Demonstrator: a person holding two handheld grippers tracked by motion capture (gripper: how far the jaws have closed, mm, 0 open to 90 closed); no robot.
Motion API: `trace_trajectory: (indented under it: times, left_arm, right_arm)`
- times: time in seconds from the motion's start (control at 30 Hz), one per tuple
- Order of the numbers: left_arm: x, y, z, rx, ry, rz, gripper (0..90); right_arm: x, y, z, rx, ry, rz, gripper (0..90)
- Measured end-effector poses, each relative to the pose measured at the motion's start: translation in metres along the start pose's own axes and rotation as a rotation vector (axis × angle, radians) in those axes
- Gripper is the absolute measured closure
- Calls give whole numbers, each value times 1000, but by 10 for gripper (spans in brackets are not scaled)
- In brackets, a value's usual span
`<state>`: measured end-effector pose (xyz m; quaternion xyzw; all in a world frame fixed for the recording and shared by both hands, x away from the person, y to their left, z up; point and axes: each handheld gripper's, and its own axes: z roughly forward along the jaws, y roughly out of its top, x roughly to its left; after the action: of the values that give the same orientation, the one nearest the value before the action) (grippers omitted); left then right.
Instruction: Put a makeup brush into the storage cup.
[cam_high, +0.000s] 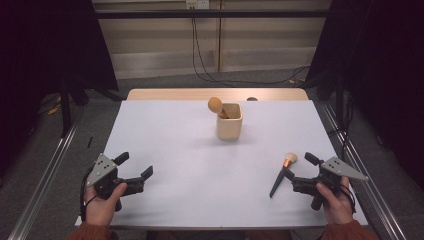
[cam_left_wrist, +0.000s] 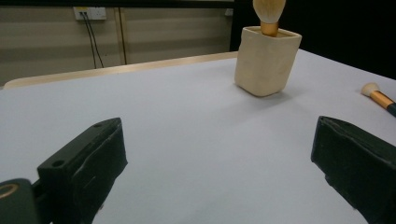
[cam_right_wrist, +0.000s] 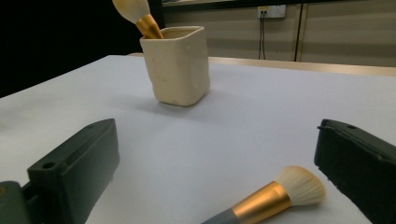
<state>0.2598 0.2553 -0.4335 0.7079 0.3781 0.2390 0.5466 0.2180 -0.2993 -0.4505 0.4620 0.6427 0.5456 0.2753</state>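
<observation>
— Grippers first: how do they stand?

— Left gripper (cam_high: 135, 167) sits at about seven o'clock on the white table (cam_high: 165, 135), jaws spread wide with nothing between them. Right gripper (cam_high: 298, 168) is at about four o'clock, jaws equally wide apart, gripping nothing.

— And the loose brush?

— Makeup brush (cam_high: 281, 173) lies flat on the table at four o'clock, just beside the right gripper's jaws. Its pale bristle head points toward twelve, the dark handle toward six. In the right gripper view the brush (cam_right_wrist: 275, 198) lies between the two jaws; whether either touches it, I cannot tell.

— Anything else?

— Cream cup (cam_high: 229, 121) stands upright near twelve o'clock, well apart from both grippers. A second brush (cam_high: 217, 106) stands in it, bristles up, leaning toward ten o'clock.
</observation>
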Motion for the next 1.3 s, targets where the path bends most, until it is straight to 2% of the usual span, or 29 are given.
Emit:
trace_trajectory:
  times: [0.13, 0.3, 0.43, 0.6, 0.67, 0.77, 0.87, 1.07, 1.17, 1.23, 1.3]
  left_arm:
    - [-3, 1, -1, -4, 0, 7, 32]
    - [-3, -1, -2, 7, 1, 8, 32]
    - [-2, -1, -3, 1, 14, 5, 32]
    - [-2, 0, -3, 0, 13, 3, 32]
    - [-1, 0, -2, 1, 12, 5, 33]
    - [0, 0, -2, 6, 17, 5, 33]
    - [0, 0, -2, 2, 15, 1, 33]
    - [0, 0, -3, -5, 20, -5, 33]
    - [2, 0, -3, -12, 28, -12, 33]
    - [2, 0, -3, -14, 32, -16, 32]
    - [2, 0, -3, -15, 33, -21, 32]
  right_arm:
    - [-3, 4, -2, -4, -15, -3, 0]
    - [-7, 9, 5, 16, -37, 14, 2]
    - [-7, 15, 15, 52, -35, -7, 0]
    - [-6, 21, 20, 73, -25, -40, 0]
    - [-6, 24, 22, 94, -8, -40, 1]
    - [-6, 26, 27, 111, -20, -48, 2]
    - [-7, 28, 32, 147, -17, -49, 6]
    - [-8, 35, 40, 185, -19, -61, 8]
    - [-8, 38, 44, 223, -21, -63, 15]
    - [-9, 40, 47, 267, -45, -63, 20]
    - [-10, 42, 49, 288, -51, -57, 22]
